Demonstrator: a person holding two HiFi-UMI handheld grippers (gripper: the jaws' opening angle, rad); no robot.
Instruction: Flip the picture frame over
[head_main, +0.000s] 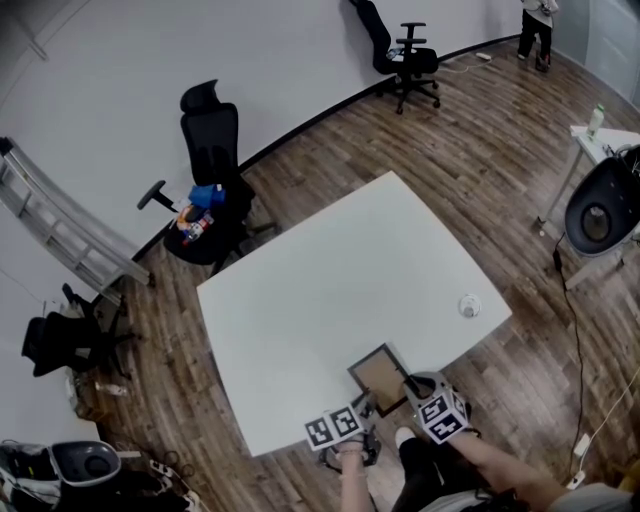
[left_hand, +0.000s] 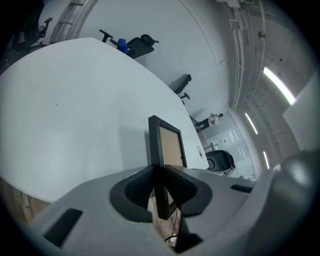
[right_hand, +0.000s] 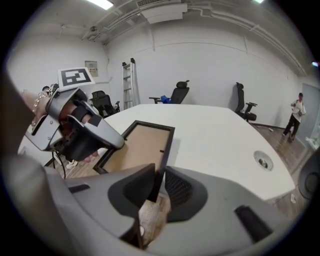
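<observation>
Left gripper: jaws pinched on the black rail of the picture frame, which runs edge-on between both pads.
Right gripper: jaws pressed onto the frame's opposite black rail, pads on both faces.
Picture frame location: at the near edge of the white table, directly ahead of the person, between the two grippers.
Picture frame orientation: brown backing board faces up; black border all round.
Gripper spacing: in the right gripper view the left gripper sits at the frame's near left corner, close beside the right one.
Markings: each gripper's cube carries black-and-white square markers; the left cube and the right cube show them in the head view.
Table surface: one round cable grommet lies well apart from the frame, toward the right edge.
</observation>
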